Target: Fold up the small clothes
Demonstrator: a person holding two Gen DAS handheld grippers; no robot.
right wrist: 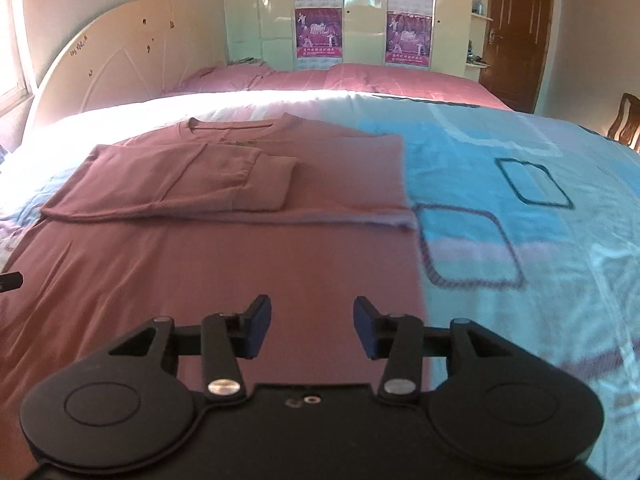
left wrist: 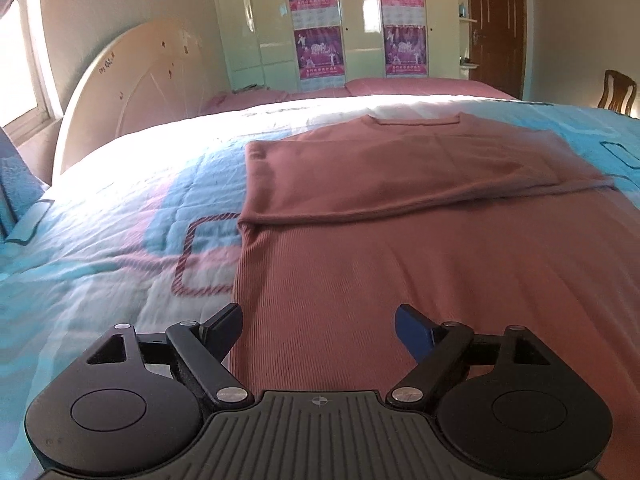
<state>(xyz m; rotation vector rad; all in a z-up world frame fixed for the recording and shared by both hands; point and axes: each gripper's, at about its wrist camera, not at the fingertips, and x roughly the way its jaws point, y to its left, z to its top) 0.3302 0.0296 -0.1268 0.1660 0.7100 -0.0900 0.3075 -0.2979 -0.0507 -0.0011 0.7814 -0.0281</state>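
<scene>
A dusty-pink long-sleeved top [left wrist: 400,248] lies flat on the bed, neckline at the far end, both sleeves folded across its chest. It also shows in the right wrist view [right wrist: 224,248], where a sleeve cuff [right wrist: 260,184] lies on top. My left gripper [left wrist: 318,324] is open and empty above the top's near left edge. My right gripper [right wrist: 312,324] is open and empty above the top's near right edge. A black tip of the left gripper [right wrist: 10,280] shows at the far left of the right wrist view.
The bed has a blue, white and pink patterned quilt [right wrist: 520,216] with a pink blanket [right wrist: 360,78] beyond it. A cream headboard [left wrist: 132,92] stands at the left. Wardrobes with posters [left wrist: 320,20], a brown door [right wrist: 516,32] and a wooden chair [left wrist: 616,92] stand behind.
</scene>
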